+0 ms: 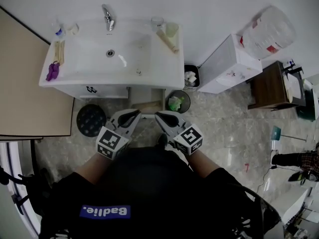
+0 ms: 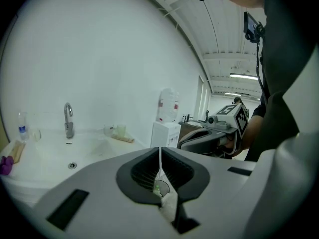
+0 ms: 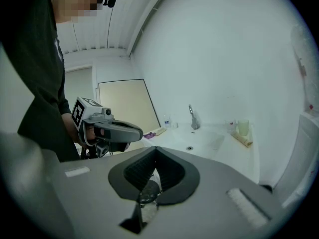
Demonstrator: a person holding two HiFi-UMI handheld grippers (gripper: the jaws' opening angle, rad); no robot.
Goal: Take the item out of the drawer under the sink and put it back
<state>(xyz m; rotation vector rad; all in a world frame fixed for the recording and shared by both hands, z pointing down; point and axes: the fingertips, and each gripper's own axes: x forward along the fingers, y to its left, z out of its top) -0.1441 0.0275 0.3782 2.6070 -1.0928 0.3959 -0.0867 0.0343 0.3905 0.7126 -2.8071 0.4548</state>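
Note:
The white sink (image 1: 164, 59) tops a white cabinet, and the drawer (image 1: 147, 105) under it stands pulled out at the front. Something tan shows in it; I cannot tell what. Both grippers hover side by side just in front of the drawer, above the person's lap. My left gripper (image 1: 135, 115) (image 2: 159, 153) has its jaws together with nothing between them. My right gripper (image 1: 158, 116) (image 3: 155, 156) is likewise shut and holds nothing. Each gripper appears in the other's view, the right gripper (image 2: 212, 133) and the left gripper (image 3: 112, 129).
A faucet (image 1: 107, 18), cups (image 1: 171, 30), a purple item (image 1: 53, 71) and a small bottle (image 1: 59, 31) sit on the sink rim. On the floor are a round black bin (image 1: 91, 119), a bin with green waste (image 1: 178, 102), a water dispenser (image 1: 229, 63) and a wooden table (image 1: 269, 86).

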